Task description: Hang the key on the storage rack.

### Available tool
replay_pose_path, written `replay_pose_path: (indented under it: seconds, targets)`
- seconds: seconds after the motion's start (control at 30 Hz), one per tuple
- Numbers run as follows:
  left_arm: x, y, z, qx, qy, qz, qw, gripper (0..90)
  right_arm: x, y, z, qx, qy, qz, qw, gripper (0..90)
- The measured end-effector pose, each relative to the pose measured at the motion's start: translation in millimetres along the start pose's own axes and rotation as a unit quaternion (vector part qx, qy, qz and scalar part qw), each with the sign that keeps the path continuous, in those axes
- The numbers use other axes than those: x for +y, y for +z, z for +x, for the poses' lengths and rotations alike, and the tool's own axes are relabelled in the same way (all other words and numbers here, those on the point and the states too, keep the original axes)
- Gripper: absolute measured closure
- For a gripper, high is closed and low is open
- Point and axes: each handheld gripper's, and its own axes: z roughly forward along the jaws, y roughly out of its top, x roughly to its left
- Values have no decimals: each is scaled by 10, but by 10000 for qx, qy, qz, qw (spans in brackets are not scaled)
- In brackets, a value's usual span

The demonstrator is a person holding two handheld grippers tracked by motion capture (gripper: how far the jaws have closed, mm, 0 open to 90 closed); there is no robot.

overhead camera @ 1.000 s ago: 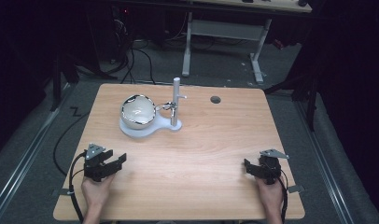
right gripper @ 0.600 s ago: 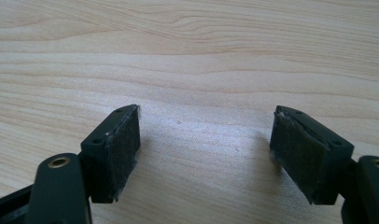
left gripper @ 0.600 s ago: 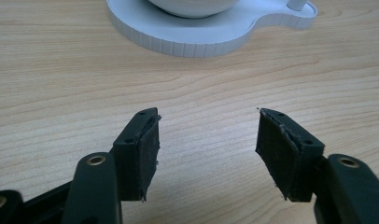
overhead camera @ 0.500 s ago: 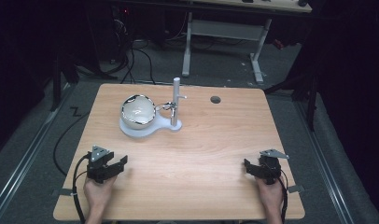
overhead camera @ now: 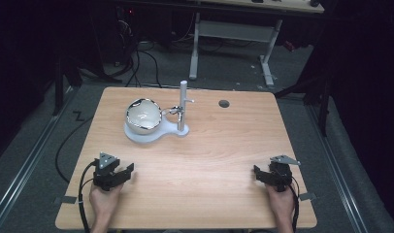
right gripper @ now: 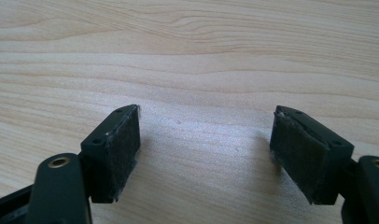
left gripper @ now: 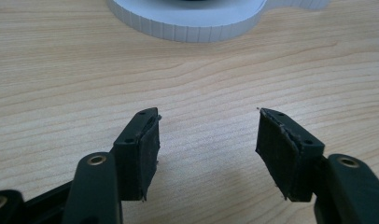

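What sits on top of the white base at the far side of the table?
On the white base sit a shiny round bowl and an upright white post with a short side arm. The bowl's inside looks pale; the glare hides any contents. The base surface under the bowl is covered.

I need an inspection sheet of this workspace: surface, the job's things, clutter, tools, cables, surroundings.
Surface: wooden table, with a round hole near the far edge.
Job's things: shiny bowl on a white base, beside an upright post.
Clutter: nothing seen.
Tools: left tool and right tool low at the near edge, both open, holding nothing.
Cables: one trails from each tool; more lie on the floor beyond the table.
Surroundings: dark room, a second table's legs behind.
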Motion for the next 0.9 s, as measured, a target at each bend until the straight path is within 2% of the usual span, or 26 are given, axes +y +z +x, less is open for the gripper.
replay_pose_path:
  seconds: [0.2,0.4,0.5,0.63,0.9]
  targets:
    - [-24,28,-1,47,-4,46,10000,395,0,1,-2,1,-14,-4,10000,245]
    - [-44,65,-18,133,86,172,9997,392,0,0,0,0,1,1,10000,244]
    - [-43,69,-34,178,148,197,9995,386,0,0,0,-1,1,0,10000,244]
    - [-39,87,-86,275,369,270,9986,353,0,0,0,-1,2,0,10000,244]
    - [-47,83,-96,303,310,287,9986,307,-1,0,0,-3,2,1,10000,245]
